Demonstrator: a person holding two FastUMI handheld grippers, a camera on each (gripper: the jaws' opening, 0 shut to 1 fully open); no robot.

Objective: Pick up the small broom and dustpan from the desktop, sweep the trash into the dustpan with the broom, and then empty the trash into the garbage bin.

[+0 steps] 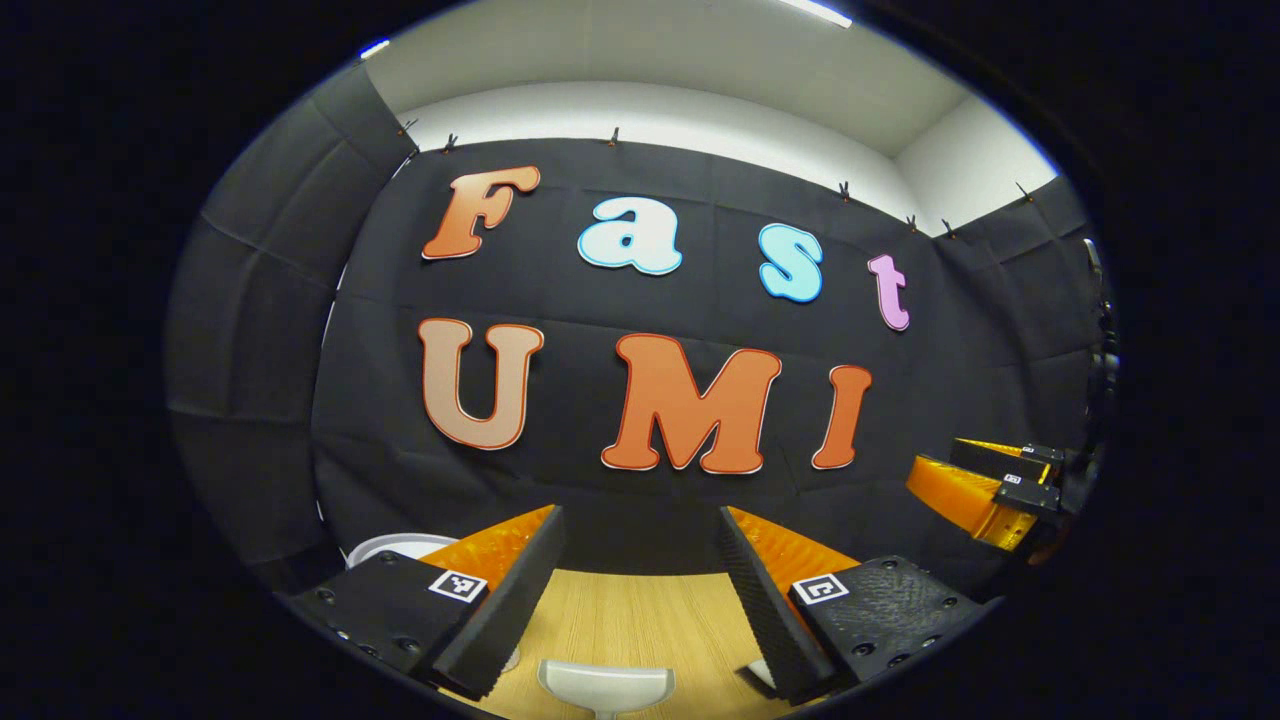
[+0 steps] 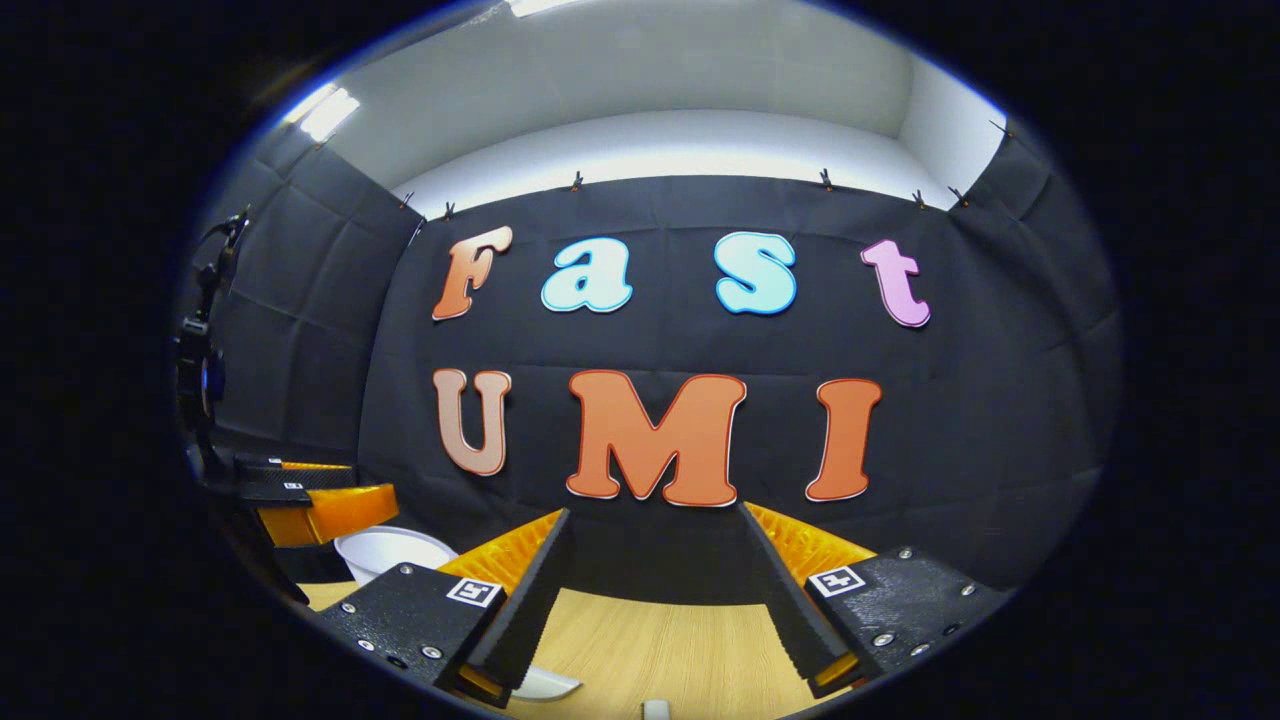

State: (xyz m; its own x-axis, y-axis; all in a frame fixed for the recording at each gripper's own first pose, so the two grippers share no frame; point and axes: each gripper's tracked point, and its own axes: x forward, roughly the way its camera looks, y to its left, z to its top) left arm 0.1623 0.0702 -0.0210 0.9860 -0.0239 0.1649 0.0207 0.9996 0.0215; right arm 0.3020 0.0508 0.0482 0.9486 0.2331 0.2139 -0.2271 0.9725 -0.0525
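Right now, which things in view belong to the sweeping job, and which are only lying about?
Job: white plastic dustpan-like piece; white round bin; open left tongs; open right tongs.
Lying about: black cloth wall; small clips along its top.

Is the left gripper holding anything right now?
No, the left gripper is open, with only bare wooden desktop showing between its fingers.

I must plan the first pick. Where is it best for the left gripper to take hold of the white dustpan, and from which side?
Little of the dustpan shows: a curved white rim and a narrow stem, probably its handle, pointing toward the left gripper. Probably grip that stem from above, since the pan lies flat on the desk below the open jaws.
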